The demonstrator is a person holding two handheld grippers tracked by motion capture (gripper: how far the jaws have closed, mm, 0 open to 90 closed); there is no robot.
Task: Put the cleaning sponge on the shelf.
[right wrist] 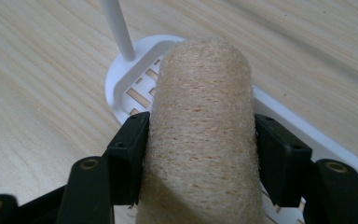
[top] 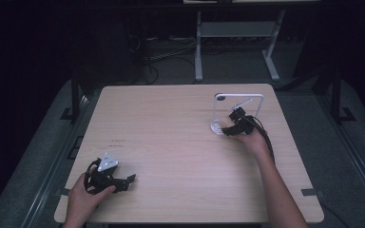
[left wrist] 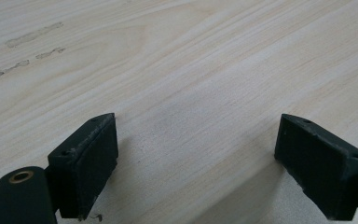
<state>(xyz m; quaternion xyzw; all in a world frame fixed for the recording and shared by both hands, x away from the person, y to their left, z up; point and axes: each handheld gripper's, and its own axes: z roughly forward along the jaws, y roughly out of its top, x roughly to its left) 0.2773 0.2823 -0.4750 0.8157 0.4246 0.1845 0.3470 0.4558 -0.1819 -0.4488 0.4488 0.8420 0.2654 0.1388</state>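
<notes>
A tan loofah sponge [right wrist: 200, 107], a rough fibrous cylinder, sits between the jaws of my right gripper [right wrist: 199, 135], and both pads press on its sides. Below it lies the slotted white base [right wrist: 121, 88] of a rack, with a thin white post [right wrist: 116, 28] rising from it. In the high view my right gripper [top: 230, 127] is at the rack's base, under its white frame [top: 240, 96] at the table's far right. My left gripper [top: 128, 183] rests near the front left edge, and its jaws [left wrist: 196, 158] stand open over bare wood.
The light wooden table [top: 171, 133] spreads between the two hands. Faint dark marks [left wrist: 32, 37] show on the wood ahead of the left gripper. Beyond the table's far edge, a desk's white legs [top: 198, 52] and cables stand on the dark floor.
</notes>
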